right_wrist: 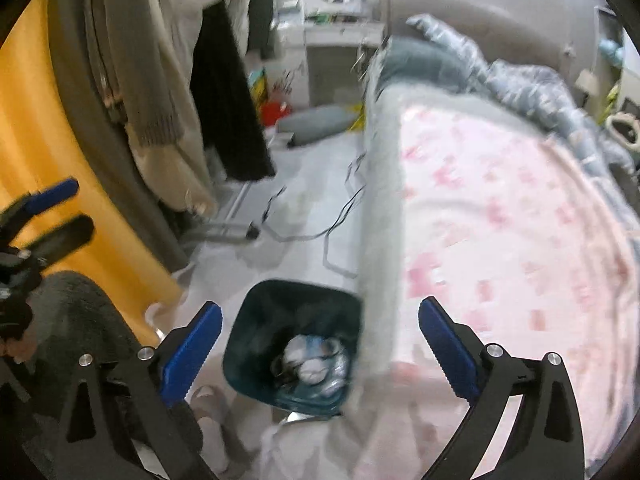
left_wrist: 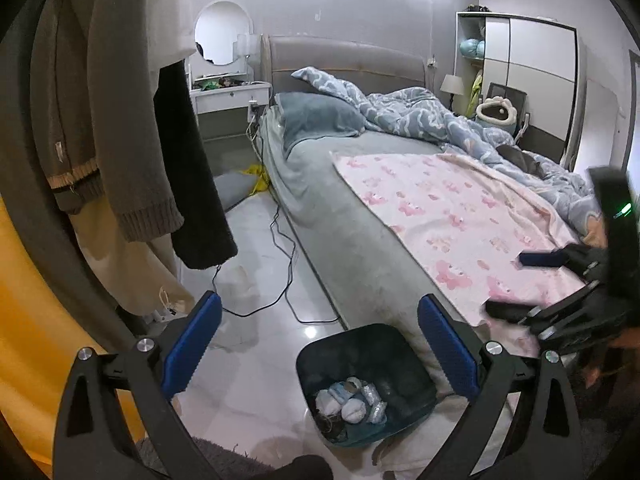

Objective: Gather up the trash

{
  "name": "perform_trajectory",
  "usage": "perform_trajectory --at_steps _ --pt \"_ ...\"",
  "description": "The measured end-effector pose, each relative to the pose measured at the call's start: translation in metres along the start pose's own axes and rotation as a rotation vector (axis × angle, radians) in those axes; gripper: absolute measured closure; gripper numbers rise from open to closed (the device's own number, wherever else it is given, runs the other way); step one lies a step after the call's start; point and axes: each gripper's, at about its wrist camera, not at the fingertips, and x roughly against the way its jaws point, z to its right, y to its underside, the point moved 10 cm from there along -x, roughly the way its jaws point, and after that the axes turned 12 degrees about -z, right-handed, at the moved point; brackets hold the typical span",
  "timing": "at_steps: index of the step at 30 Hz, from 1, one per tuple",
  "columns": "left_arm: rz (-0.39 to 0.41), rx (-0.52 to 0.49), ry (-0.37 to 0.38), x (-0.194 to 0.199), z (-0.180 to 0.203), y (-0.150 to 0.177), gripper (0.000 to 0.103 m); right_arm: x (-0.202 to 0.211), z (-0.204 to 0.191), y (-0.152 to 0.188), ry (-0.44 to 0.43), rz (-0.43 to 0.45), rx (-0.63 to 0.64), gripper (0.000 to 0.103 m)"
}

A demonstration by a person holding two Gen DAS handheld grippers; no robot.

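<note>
Bin (left_wrist: 366, 386) at the bed's (left_wrist: 348, 216) near corner | tissue wads (left_wrist: 352, 410) probably light, squashy, view's blurry | grab the stiff rim | left gripper (left_wrist: 319, 344) and right gripper (right_wrist: 320, 346) both spread wide, empty

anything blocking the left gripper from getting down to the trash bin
Nothing visible does. The left gripper is open and empty above the floor, and the trash bin stands uncovered beside the bed, just below and ahead.

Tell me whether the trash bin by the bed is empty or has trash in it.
Not empty. The trash bin stands upright with white crumpled wads and wrappers covering its bottom, well below the rim; the right wrist view, though blurred, agrees.
</note>
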Motion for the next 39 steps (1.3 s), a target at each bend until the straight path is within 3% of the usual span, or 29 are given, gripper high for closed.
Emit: perform_trajectory --at_steps 8,14,18,28,39 --pt "0.006 0.005 -0.027 0.006 0.012 0.027 0.003 0.083 0.054 0.038 0.169 0.164 -0.025 0.003" --pt "0.053 0.039 -0.057 0.019 0.015 0.033 0.003 0.107 0.079 0.079 0.216 0.23 -0.075 0.003" --pt "0.089 0.058 -0.066 0.022 0.012 0.034 0.003 0.113 0.078 0.081 0.199 0.269 -0.057 0.003" --pt "0.094 0.015 -0.052 0.018 0.023 0.036 0.003 0.113 0.08 0.086 0.135 0.281 -0.077 0.003" --pt "0.091 0.015 -0.048 0.017 0.025 0.037 0.003 0.112 0.077 0.085 0.125 0.275 -0.073 0.003"
